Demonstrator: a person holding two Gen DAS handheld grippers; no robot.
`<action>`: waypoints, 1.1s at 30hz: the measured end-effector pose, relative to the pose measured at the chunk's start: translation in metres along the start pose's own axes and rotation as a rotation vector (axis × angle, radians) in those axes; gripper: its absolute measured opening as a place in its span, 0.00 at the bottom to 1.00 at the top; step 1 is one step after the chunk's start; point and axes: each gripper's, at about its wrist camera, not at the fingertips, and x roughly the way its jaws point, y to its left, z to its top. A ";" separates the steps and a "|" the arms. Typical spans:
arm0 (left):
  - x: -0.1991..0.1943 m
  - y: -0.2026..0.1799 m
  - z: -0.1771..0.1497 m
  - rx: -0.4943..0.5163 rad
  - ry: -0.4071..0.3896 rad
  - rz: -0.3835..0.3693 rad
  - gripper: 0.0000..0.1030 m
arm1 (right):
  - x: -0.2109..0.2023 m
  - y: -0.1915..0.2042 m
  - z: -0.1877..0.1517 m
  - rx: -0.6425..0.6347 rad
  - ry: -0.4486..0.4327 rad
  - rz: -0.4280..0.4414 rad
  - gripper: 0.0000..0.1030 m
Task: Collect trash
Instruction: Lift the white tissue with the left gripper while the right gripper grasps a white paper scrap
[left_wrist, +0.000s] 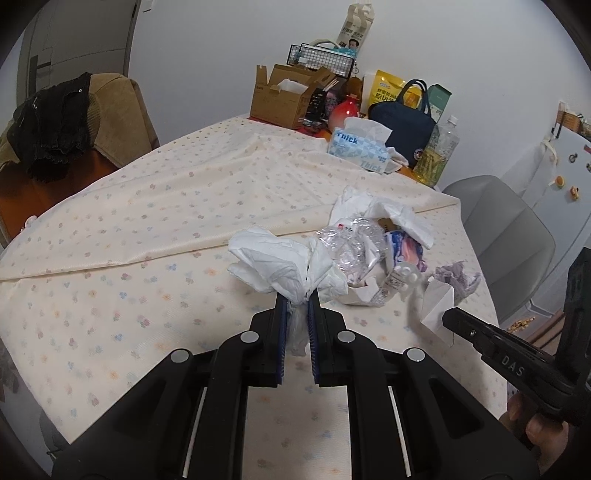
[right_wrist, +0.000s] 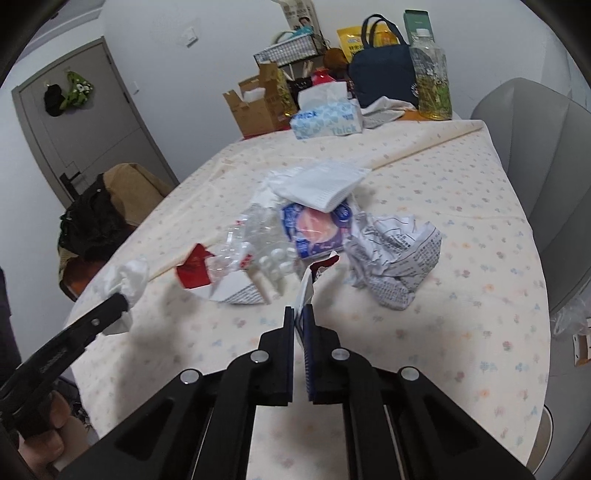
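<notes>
Left gripper (left_wrist: 295, 301) was clamped on a crumpled white tissue (left_wrist: 273, 264), the wad bulging out above the blue pads and a tail of it hanging down between the fingers. In the right wrist view the same gripper (right_wrist: 123, 304) came in from the lower left with the white wad at its tip, held above the tablecloth.

Right gripper (right_wrist: 300, 314) was pinched tight on a thin white-and-red paper scrap (right_wrist: 314, 277), which stood up from the pads. In the left wrist view that gripper (left_wrist: 445, 315) entered from the right, gripping the same white scrap (left_wrist: 437, 302). A hand (left_wrist: 535, 428) showed under its handle.

Rest of the trash sat in a loose pile mid-table on the floral tablecloth (left_wrist: 129, 229): crushed clear plastic (right_wrist: 251, 236), a blue-and-pink wrapper (right_wrist: 317, 229), a flat white napkin (right_wrist: 325, 184) lying on top of it, a red-and-white carton piece (right_wrist: 218, 277), and a crumpled printed paper ball (right_wrist: 395, 258) just right of the pile.

Far end of the table held a tissue box (right_wrist: 327, 120), a cardboard box (left_wrist: 280, 98), a navy bag (right_wrist: 380, 79) and a plastic bottle (right_wrist: 430, 74). A grey chair (right_wrist: 546, 155) stood beside the table.
</notes>
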 end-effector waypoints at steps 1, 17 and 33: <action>-0.002 -0.001 0.000 0.004 -0.003 -0.003 0.11 | -0.005 0.002 -0.001 -0.001 -0.007 0.009 0.05; -0.044 -0.051 -0.003 0.097 -0.056 -0.086 0.11 | -0.108 0.000 -0.017 0.012 -0.164 -0.001 0.05; -0.060 -0.124 -0.014 0.224 -0.067 -0.193 0.11 | -0.188 -0.066 -0.040 0.100 -0.272 -0.141 0.05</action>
